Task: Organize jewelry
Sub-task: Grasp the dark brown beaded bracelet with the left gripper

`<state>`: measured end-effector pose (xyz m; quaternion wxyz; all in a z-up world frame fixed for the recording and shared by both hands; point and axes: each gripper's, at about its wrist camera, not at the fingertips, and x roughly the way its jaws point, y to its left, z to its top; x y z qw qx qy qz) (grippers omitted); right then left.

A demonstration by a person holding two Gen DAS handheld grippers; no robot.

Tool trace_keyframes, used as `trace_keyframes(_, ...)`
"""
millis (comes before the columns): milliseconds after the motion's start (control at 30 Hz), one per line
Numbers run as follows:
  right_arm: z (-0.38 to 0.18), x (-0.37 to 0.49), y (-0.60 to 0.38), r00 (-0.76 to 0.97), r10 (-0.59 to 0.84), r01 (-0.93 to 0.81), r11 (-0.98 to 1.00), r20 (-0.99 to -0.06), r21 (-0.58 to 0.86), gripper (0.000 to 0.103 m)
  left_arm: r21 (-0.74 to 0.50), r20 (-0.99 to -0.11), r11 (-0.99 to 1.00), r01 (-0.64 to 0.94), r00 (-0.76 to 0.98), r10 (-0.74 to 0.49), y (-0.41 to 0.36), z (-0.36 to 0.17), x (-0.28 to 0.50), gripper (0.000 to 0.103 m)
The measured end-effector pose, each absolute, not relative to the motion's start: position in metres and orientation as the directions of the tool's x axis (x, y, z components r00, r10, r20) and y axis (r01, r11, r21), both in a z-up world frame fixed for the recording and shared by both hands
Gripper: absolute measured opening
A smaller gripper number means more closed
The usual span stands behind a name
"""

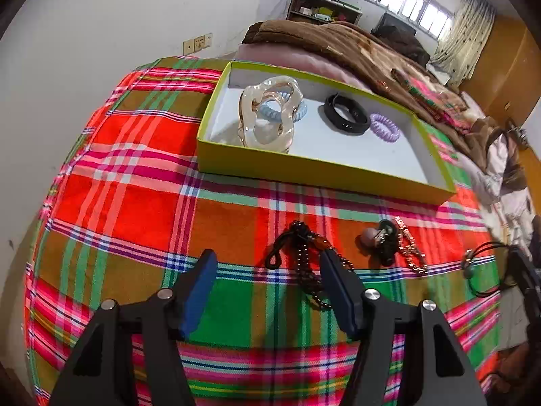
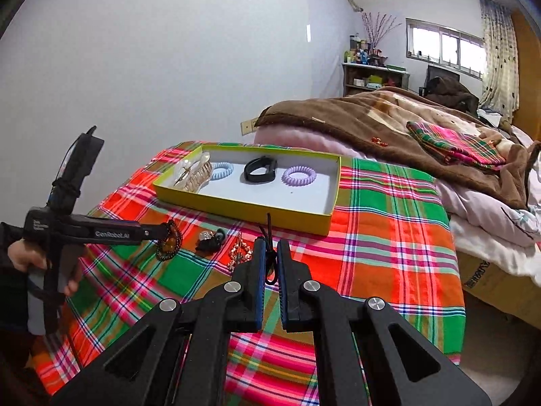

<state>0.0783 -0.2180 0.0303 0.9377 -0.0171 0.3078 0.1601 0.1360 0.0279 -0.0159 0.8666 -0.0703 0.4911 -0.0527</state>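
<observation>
The left gripper (image 1: 267, 270) points steeply down over the plaid cloth (image 1: 135, 176), its blue-padded fingers (image 1: 199, 291) spread wide with nothing pressed between them. A dark beaded necklace (image 1: 304, 264) lies on the cloth just ahead, its strand running up against the right-hand finger and partly hidden behind it. In the right wrist view a hand (image 2: 23, 260) grips this tool's handle at the left edge, the tool reaching in level over the beads.

The right gripper (image 2: 270, 247) tilts gently downward, raised above the cloth, its fingers closed on a thin black cord (image 2: 269, 257); a loop of it hangs below the pads and a short end sticks up above them. What the cord belongs to is hard to make out from here.

The yellow-green box (image 1: 304, 165) sits on the far side of the cloth, open, white inside. It holds a pearly, glossy hair claw (image 1: 267, 118) at its left end, a pale blue coil tie (image 1: 270, 111) behind the claw, a black band (image 1: 345, 115) in the middle, and a lilac coil tie (image 1: 383, 127) just beside the band.

Loose on the cloth in front of the box lie a black hair tie with a clear bead (image 1: 378, 237) and a gold-toned chain piece (image 1: 409, 247)
</observation>
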Motion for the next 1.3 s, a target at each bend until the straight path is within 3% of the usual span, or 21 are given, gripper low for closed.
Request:
trace_keyframes(333, 0.03, 0.079, -0.217, 0.762, 0.302, -0.316, 0.946, -0.573, 0.078, 0.007, -0.006, -0.848, 0.998, 0.068, 0.528, -0.042, 0.005, -0.019, 0.138, 0.063)
trace_keyframes(467, 0.028, 0.08, -0.219, 0.756, 0.305, -0.315, 0.945, -0.579, 0.087, 0.007, 0.008, -0.841, 0.997, 0.079, 0.54, -0.036, 0.003, -0.019, 0.138, 0.06)
trace_keyframes(567, 0.026, 0.081, -0.22, 0.756, 0.304, -0.308, 0.947, -0.58, 0.095, 0.007, 0.013, -0.838, 0.994, 0.106, 0.544, -0.047, 0.0, -0.018, 0.137, 0.049)
trace_keyframes(633, 0.026, 0.081, -0.22, 0.757, 0.305, -0.306, 0.947, -0.578, 0.1, 0.007, 0.016, -0.837, 0.992, 0.122, 0.544, -0.053, -0.004, -0.016, 0.136, 0.031)
trace_keyframes(733, 0.026, 0.081, -0.22, 0.758, 0.304, -0.305, 0.947, -0.577, 0.098, 0.007, 0.015, -0.839, 0.991, 0.136, 0.541, -0.061, -0.009, -0.015, 0.136, 0.021)
trace_keyframes(1000, 0.024, 0.082, -0.219, 0.755, 0.303, -0.301, 0.948, -0.581, 0.103, 0.007, -0.014, -0.835, 0.989, 0.146, 0.542, -0.092, -0.008, -0.014, 0.133, 0.01)
trace_keyframes(1300, 0.027, 0.08, -0.219, 0.763, 0.295, -0.29, 0.951, -0.575, 0.103, 0.007, -0.045, -0.821, 0.987, 0.157, 0.556, -0.126, -0.007, -0.003, 0.128, 0.008)
